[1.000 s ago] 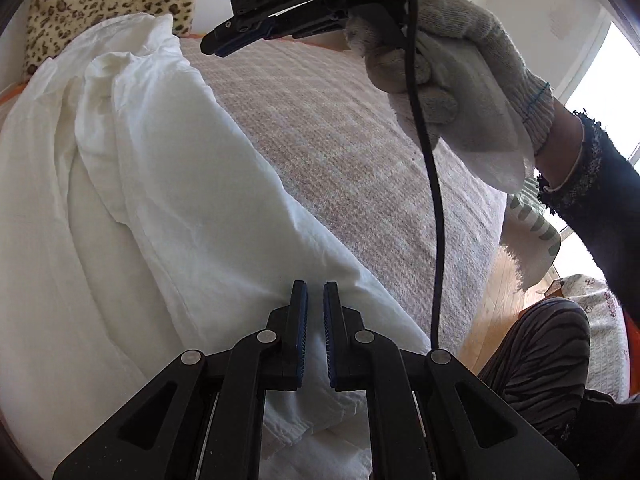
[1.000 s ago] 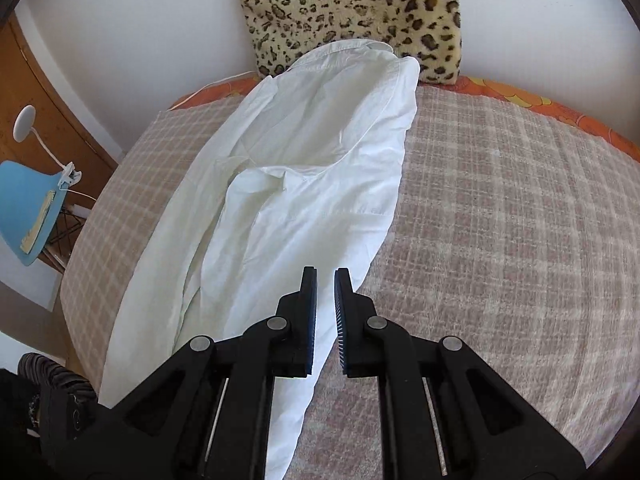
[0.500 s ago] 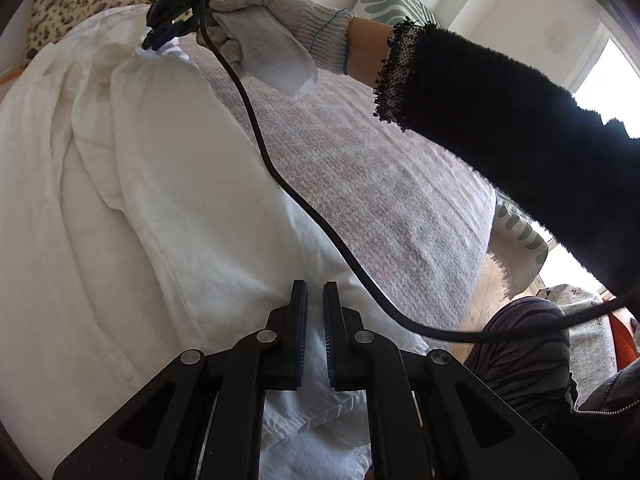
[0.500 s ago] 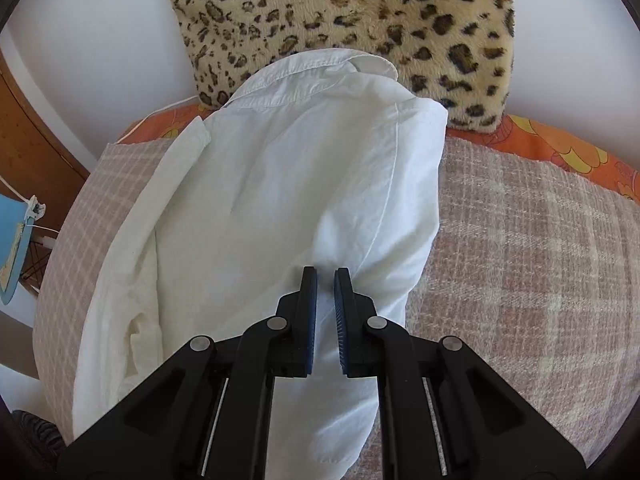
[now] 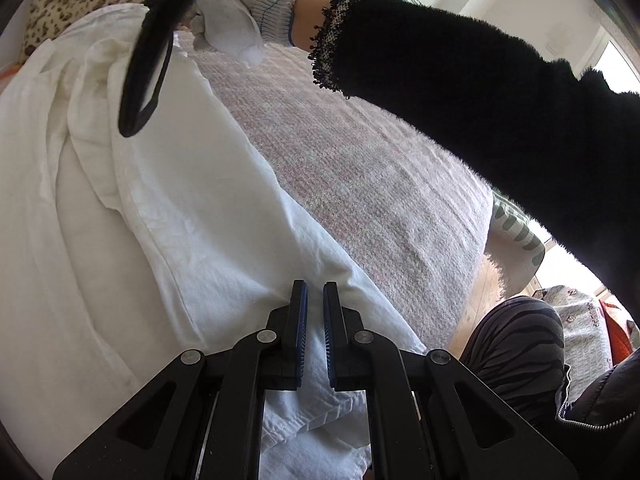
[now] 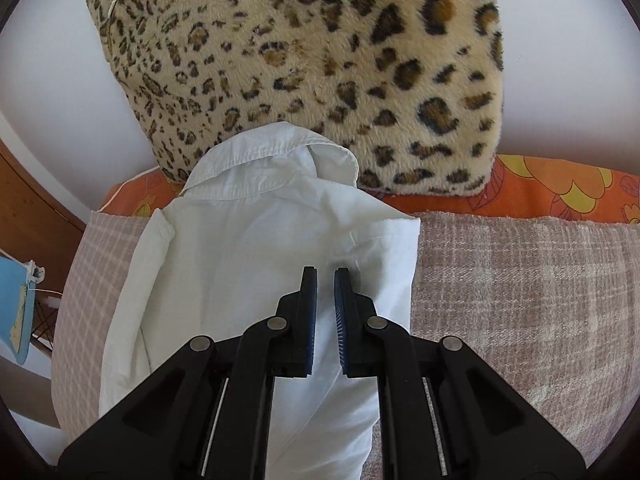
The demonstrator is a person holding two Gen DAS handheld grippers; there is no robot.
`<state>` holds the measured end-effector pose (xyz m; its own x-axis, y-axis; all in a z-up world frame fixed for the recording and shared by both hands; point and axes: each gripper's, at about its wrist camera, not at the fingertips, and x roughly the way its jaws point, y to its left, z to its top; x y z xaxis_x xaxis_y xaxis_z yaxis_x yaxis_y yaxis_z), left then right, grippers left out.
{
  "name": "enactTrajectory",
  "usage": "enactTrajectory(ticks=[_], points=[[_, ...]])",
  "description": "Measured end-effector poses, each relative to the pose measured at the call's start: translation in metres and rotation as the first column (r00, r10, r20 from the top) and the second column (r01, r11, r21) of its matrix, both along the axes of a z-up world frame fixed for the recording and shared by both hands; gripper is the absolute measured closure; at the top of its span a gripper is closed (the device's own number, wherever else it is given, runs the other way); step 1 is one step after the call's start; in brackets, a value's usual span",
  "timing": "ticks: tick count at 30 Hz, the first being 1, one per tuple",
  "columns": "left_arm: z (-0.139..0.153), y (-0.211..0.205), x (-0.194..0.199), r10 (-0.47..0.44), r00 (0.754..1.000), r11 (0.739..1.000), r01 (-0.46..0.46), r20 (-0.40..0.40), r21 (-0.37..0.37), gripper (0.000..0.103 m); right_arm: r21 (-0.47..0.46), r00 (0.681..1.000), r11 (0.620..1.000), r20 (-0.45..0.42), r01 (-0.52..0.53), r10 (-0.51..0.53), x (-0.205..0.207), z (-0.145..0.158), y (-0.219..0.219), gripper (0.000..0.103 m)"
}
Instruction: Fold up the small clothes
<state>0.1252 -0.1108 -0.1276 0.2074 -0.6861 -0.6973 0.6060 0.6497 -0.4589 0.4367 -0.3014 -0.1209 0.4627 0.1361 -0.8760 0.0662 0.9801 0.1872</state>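
Note:
A white collared shirt [image 5: 172,216] lies lengthwise on the checked bed cover, folded into a long narrow strip. My left gripper [image 5: 312,292] hovers over the shirt's near hem end, jaws shut with nothing between them. My right gripper [image 6: 325,276] is above the shirt [image 6: 256,264] just below the collar [image 6: 276,152], near its right folded edge, also shut and empty. In the left wrist view the gloved hand [image 5: 236,24] holding the right gripper reaches over the far end of the shirt, with a black cable loop [image 5: 144,68] hanging over the cloth.
A leopard-print cushion [image 6: 320,60] stands against the wall just past the collar, on an orange patterned sheet [image 6: 560,188]. The pinkish checked cover [image 6: 520,300] spreads to the right. A striped pillow [image 5: 516,232] and the person's striped-trousered knee [image 5: 516,340] sit at the bed's edge.
The right gripper has travelled along the shirt from its lower part up to the collar end, dropping closer to the cloth. The left gripper stayed over the hem.

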Motion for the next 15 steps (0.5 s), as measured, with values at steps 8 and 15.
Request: enactTrajectory(ticks=[8,15], points=[[0.000,-0.005,-0.003,-0.009,1.000,1.000,0.009,0.019,0.018,0.097,0.007,0.999,0.999,0.014,0.038,-0.038,0.000,0.020,0.002,0.093],[0.015,-0.003,-0.015,-0.023,0.999,0.999,0.022,0.023,0.028,0.089,0.039,0.995,0.999,0.100,0.014,-0.018,-0.071,0.109,0.005,0.064]])
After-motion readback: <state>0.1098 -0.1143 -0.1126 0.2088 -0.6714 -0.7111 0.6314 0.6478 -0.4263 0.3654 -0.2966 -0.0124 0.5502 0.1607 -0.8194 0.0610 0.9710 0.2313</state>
